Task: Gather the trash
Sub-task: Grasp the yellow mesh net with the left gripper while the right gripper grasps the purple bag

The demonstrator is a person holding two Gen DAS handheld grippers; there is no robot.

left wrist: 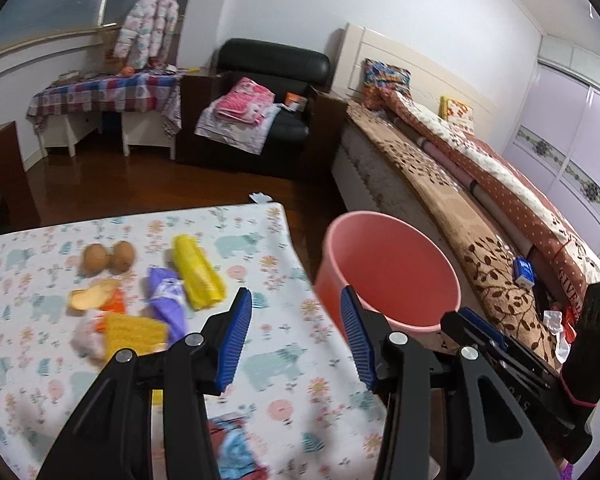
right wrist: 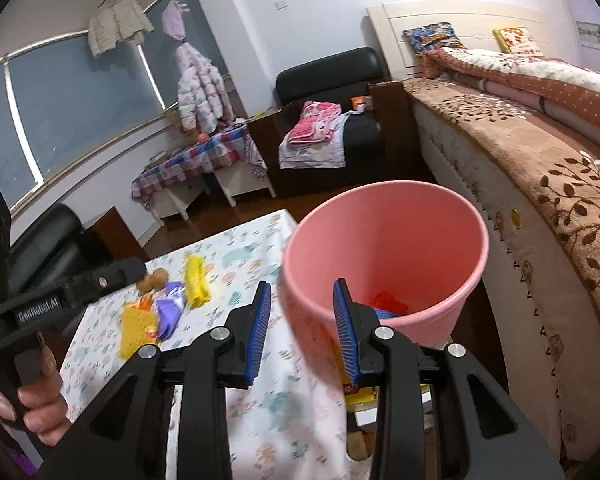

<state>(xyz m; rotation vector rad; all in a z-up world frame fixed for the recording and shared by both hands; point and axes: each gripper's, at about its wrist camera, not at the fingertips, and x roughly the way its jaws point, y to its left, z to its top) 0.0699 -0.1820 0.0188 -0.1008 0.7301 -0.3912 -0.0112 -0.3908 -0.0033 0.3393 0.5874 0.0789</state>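
Item: pink bin (right wrist: 384, 256), just right of the cloth-covered table (left wrist: 284, 364), some red and blue scraps already inside.
Trash: yellow bag (left wrist: 198, 272), purple wrapper (left wrist: 166, 300), eggshells (left wrist: 108, 258), peels, clustered on the table's far left.
Left gripper (left wrist: 296, 336): released, empty.
Right gripper (right wrist: 302, 328): released, empty, near the bin rim.
Risk: a careless jaw could tip the light bin; eggshells may crumble under a hard pinch.

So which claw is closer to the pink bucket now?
Right. The right claw hangs open at the pink bucket, its right finger crossing the rim. The left claw is open above the table, left of the bucket.
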